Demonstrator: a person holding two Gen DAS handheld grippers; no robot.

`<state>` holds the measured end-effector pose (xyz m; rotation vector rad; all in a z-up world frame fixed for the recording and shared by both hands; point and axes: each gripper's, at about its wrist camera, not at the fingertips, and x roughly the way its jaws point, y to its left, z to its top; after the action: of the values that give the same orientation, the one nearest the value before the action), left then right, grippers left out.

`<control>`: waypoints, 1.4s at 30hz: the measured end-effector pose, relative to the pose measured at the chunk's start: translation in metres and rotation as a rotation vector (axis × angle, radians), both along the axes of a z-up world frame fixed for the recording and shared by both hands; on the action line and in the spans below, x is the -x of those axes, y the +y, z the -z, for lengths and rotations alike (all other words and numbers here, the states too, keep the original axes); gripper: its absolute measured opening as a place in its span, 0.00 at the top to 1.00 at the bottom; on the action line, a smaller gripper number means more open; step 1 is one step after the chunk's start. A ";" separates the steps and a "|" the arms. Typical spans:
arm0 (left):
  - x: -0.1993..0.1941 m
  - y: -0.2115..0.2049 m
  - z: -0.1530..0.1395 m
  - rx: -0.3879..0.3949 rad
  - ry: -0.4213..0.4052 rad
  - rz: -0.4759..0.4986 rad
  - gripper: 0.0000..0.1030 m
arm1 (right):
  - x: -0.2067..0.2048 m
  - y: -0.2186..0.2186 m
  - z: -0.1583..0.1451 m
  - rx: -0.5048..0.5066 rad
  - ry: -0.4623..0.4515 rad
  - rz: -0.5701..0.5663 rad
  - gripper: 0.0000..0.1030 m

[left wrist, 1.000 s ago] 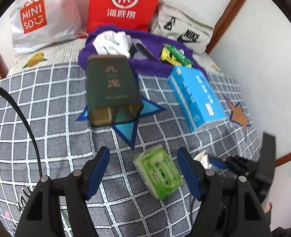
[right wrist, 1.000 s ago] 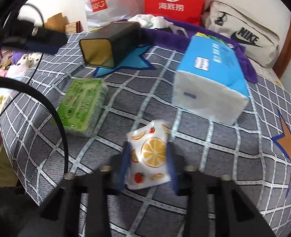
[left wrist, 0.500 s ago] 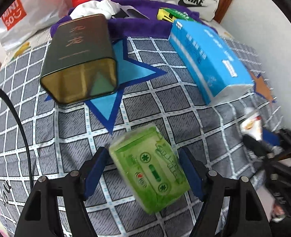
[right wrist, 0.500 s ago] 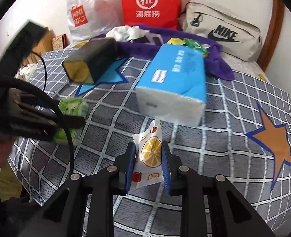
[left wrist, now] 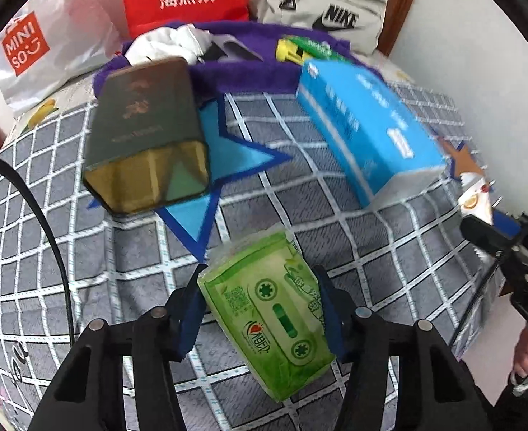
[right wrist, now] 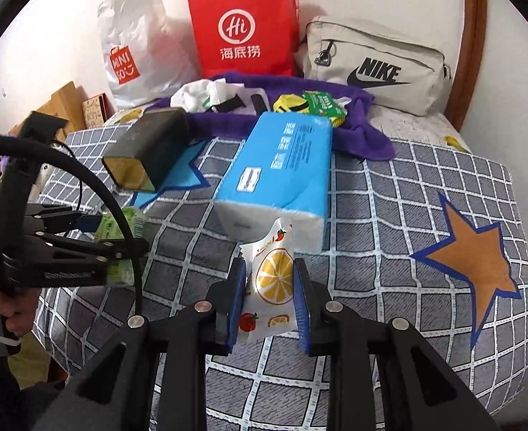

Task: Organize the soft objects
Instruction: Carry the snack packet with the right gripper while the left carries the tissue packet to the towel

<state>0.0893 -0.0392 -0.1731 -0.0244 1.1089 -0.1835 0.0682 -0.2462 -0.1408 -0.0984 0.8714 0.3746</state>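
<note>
My left gripper (left wrist: 260,305) pitched steeply down, jaws just closed in, blue pads now against both sides of the green tissue pack (left wrist: 271,309). My right gripper (right wrist: 269,301) angled down, jaws narrow, pads clamped on the orange-print sachet (right wrist: 272,280). My left hand (right wrist: 7,309) wrapped round its handle, low at the right view's left edge

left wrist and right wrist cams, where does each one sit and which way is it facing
Left wrist: on the left gripper, looking steeply down the bed at the green tissue pack its jaws have just closed onto; the right gripper shows at the right edge.
Right wrist: on the right gripper, facing the wall, shut on the fruit-print sachet; the left gripper and a hand show at left.
Shared: blue tissue pack, dark green tin, red paper bag.
</note>
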 end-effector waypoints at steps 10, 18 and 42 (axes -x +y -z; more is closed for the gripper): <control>0.007 0.023 -0.031 0.069 -0.075 -0.007 0.48 | -0.007 0.007 -0.009 -0.022 0.006 -0.006 0.75; 0.005 0.030 -0.055 0.063 -0.119 0.000 0.47 | -0.011 0.013 -0.018 -0.029 -0.001 -0.017 0.75; -0.047 0.067 -0.109 0.084 -0.205 -0.020 0.47 | -0.069 0.025 -0.076 -0.071 -0.071 -0.007 0.75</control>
<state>0.1362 0.0275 -0.0636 -0.0898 0.8955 -0.2095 0.1373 -0.2207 -0.0651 -0.0492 0.7873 0.4060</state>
